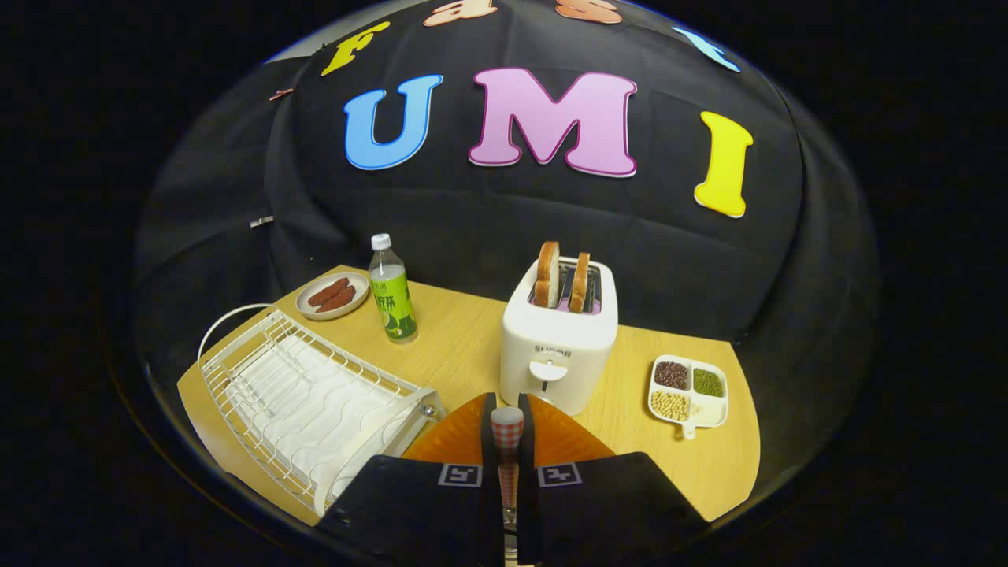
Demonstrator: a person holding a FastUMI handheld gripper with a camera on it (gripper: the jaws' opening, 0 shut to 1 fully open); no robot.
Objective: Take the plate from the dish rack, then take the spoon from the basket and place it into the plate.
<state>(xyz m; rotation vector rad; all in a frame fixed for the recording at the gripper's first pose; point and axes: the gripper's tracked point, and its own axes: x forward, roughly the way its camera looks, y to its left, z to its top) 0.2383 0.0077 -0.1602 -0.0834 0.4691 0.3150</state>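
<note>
The tool [508, 429] pinches the red-checked handle of a spoon [507, 441] between its fingers, over an orange translucent plate [567, 441]; the white wire dish rack [307, 394] sits left.

Toaster [558, 346] just beyond plate [567, 441].

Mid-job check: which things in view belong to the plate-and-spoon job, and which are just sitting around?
Job things:
- hand-held gripper, shut on the checked-handled spoon
- orange plate, under the fingers
- white dish rack

Just lying about:
- toaster with bread
- green bottle
- small dish of sausages
- divided bean tray
</note>
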